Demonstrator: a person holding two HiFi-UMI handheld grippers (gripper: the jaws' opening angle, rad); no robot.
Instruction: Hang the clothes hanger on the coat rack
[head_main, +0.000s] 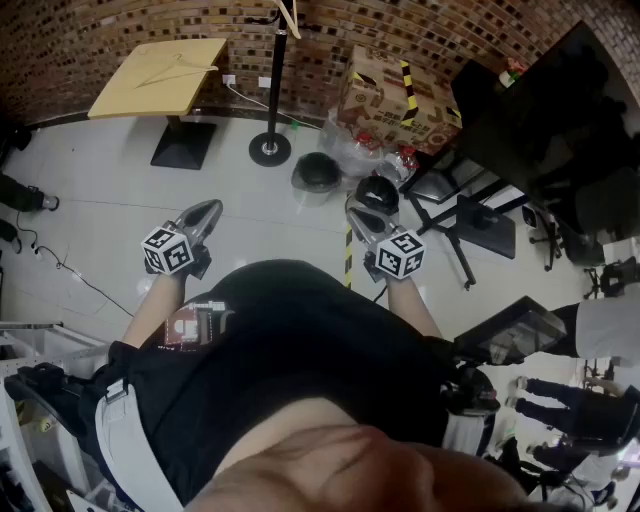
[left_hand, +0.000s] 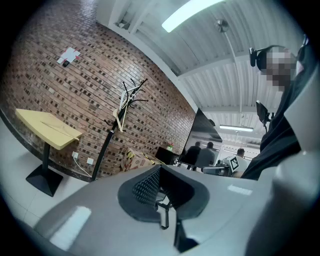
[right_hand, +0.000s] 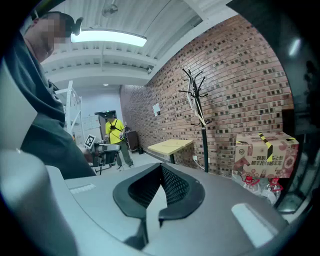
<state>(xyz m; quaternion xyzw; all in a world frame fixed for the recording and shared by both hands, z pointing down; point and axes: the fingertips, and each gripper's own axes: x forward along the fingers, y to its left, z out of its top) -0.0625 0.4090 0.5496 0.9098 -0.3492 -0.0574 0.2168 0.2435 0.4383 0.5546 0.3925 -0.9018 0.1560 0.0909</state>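
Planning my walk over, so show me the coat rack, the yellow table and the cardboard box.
coat rack (head_main: 277, 85): head view, on its black pole.
yellow table (head_main: 125, 95): head view, on a bare part of its top.
cardboard box (head_main: 380, 90): head view, on its printed side.

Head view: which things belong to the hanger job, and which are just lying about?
Job: coat rack; hanger lying on the yellow table; left gripper and right gripper, both shut and empty.
Lying about: cardboard box; plastic bottles; two dark round objects on the floor.
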